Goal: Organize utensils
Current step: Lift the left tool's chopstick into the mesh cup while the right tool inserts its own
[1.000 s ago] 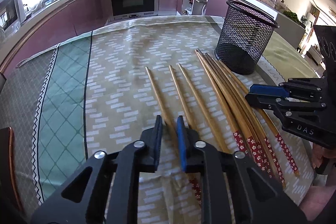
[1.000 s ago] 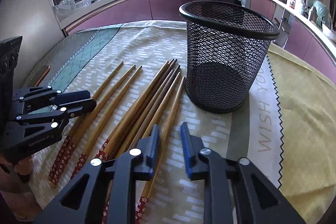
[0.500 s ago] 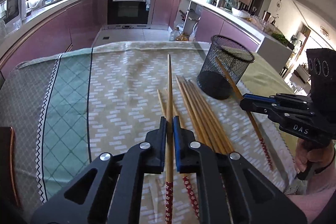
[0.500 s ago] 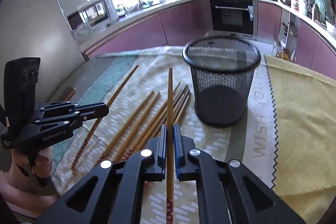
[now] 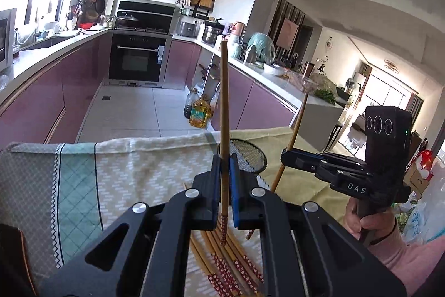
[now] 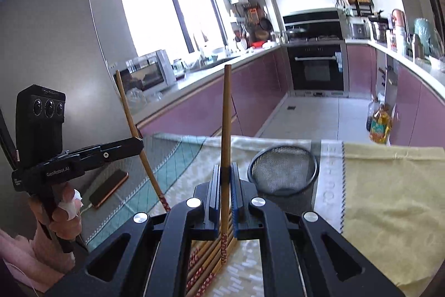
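Observation:
My left gripper point(image 5: 224, 157) is shut on a wooden chopstick point(image 5: 224, 102) with a red flowered end, held high above the table and pointing up. My right gripper point(image 6: 225, 169) is shut on another chopstick point(image 6: 225, 116), also lifted and pointing up. Each gripper shows in the other's view: the right gripper point(image 5: 289, 157) holds its chopstick point(image 5: 296, 124), and the left gripper point(image 6: 136, 144) holds its chopstick point(image 6: 130, 116). Several more chopsticks point(image 5: 222, 263) lie on the tablecloth below, also in the right wrist view point(image 6: 205, 263). The black mesh holder point(image 6: 282, 171) stands upright ahead, partly hidden in the left wrist view point(image 5: 247, 157).
The table carries a patterned cloth point(image 5: 125, 171) with a green band point(image 5: 75, 185) on the left and a yellow cloth point(image 6: 389, 199) on the right. A phone point(image 6: 108, 188) lies near the table's left edge. Kitchen counters and an oven point(image 5: 136, 60) stand beyond.
Both grippers closed on a chopstick each, then rose well above the table and tilted up. The holder and the loose chopsticks now sit lower and smaller in both views.

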### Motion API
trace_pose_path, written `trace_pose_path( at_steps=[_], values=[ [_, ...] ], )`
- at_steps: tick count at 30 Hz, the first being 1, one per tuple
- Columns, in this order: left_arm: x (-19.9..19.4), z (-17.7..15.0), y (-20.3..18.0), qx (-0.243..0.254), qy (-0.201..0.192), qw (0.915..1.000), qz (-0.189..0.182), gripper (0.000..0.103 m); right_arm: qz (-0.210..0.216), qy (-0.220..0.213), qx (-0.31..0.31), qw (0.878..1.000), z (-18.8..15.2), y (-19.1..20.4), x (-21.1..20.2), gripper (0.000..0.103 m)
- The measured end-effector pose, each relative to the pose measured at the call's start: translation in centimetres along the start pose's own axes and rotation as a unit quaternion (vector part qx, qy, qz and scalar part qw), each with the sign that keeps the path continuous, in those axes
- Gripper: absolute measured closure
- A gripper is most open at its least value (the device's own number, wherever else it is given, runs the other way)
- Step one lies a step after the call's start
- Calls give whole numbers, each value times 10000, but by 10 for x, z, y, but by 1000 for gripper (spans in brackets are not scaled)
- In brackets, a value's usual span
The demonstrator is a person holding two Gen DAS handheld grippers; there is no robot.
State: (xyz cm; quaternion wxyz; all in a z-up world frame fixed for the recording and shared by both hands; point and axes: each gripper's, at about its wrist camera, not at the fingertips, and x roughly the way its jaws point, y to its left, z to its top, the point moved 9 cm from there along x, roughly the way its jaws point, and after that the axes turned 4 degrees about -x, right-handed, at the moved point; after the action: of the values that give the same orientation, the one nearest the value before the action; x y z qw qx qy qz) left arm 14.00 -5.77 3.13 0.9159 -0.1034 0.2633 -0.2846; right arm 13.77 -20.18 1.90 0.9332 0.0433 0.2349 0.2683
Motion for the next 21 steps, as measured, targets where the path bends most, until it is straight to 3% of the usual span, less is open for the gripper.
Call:
trace_pose_path(
  at_steps=[12,16,21],
  values=[
    [49,78,-35,101,-550,9981,-253,96,-439,-848,-265,9951,83,-36,-18,97],
    [77,78,-40,117,-405,9990,-141,96,-617,-767,-213,9949,82,-55,-5,97],
    [116,55,-36,167,121,9998,-45,96,-674,-204,-152,9974,54,-70,24,97]
  ],
)
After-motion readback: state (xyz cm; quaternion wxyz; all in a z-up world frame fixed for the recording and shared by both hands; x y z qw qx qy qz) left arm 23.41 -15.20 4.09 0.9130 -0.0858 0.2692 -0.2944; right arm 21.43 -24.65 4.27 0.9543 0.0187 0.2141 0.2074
